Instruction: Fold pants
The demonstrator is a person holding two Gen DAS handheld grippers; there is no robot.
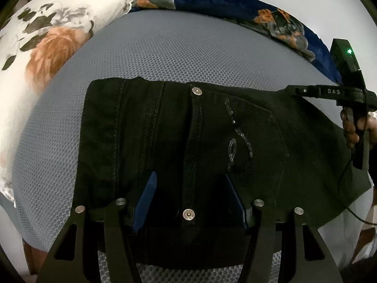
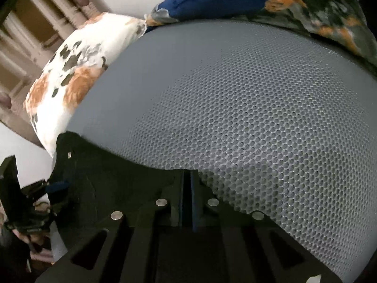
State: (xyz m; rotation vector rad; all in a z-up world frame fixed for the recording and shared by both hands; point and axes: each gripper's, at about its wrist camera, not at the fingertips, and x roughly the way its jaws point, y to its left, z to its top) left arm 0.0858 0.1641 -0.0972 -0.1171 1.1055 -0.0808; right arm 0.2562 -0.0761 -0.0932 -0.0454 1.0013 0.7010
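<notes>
Black pants lie folded on the grey mesh mattress, waistband and metal buttons toward me. My left gripper is open, its blue pads spread over the near edge of the pants by a button. My right gripper comes in from the right and is shut on the far right corner of the pants. In the right wrist view its fingers are closed on the black fabric and the left gripper shows at far left.
A white floral pillow lies at the left and a dark blue floral blanket along the far edge. A wooden headboard stands behind the pillow. A cable hangs from the right gripper.
</notes>
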